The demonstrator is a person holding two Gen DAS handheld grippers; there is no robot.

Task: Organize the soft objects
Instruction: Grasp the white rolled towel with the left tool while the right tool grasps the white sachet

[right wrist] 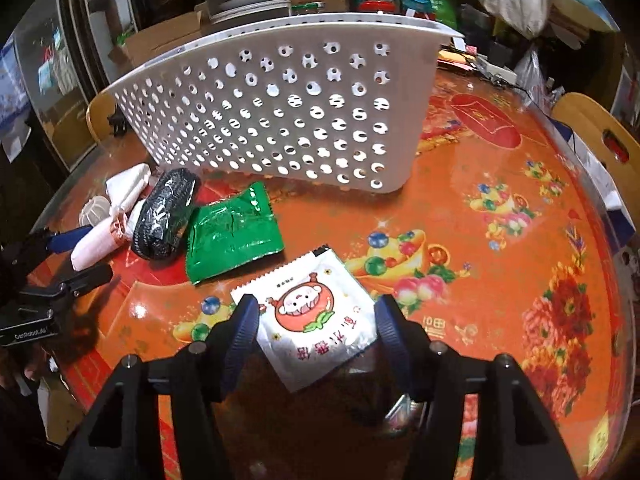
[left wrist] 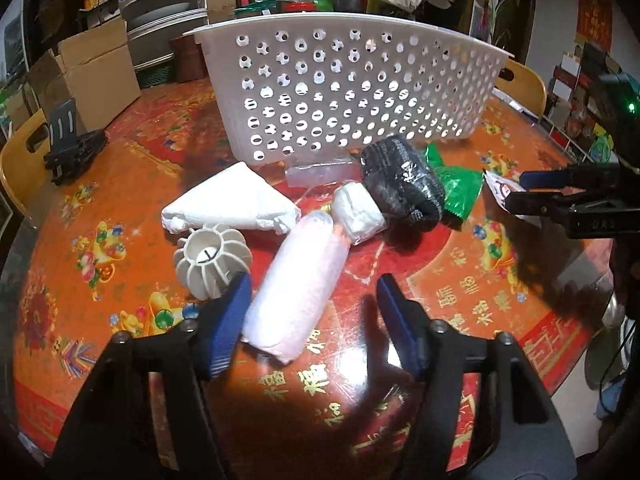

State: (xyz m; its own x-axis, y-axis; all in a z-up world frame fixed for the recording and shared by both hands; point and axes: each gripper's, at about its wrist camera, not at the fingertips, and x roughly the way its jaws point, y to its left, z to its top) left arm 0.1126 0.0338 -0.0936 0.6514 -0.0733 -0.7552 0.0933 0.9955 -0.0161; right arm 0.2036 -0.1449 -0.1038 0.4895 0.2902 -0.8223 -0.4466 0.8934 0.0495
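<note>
Left wrist: left gripper (left wrist: 316,304) spread, empty; pink roll (left wrist: 298,288) on table between fingers, long axis along reach, toward basket (left wrist: 344,92).

Right wrist: right gripper (right wrist: 314,326) spread astride white packet (right wrist: 316,320), flat on table, not pinched; basket beyond.

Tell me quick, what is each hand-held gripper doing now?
Left hand-held gripper: open, holding nothing, beside the pink roll.
Right hand-held gripper: open around the white packet.

Cluttered home: festive tablecloth (right wrist: 500,168), cardboard boxes (left wrist: 94,72), stacked dishes (left wrist: 164,4).

L hand-held gripper (left wrist: 314,300) jaws apart, low, R hand-held gripper (right wrist: 314,320) jaws apart, low
</note>
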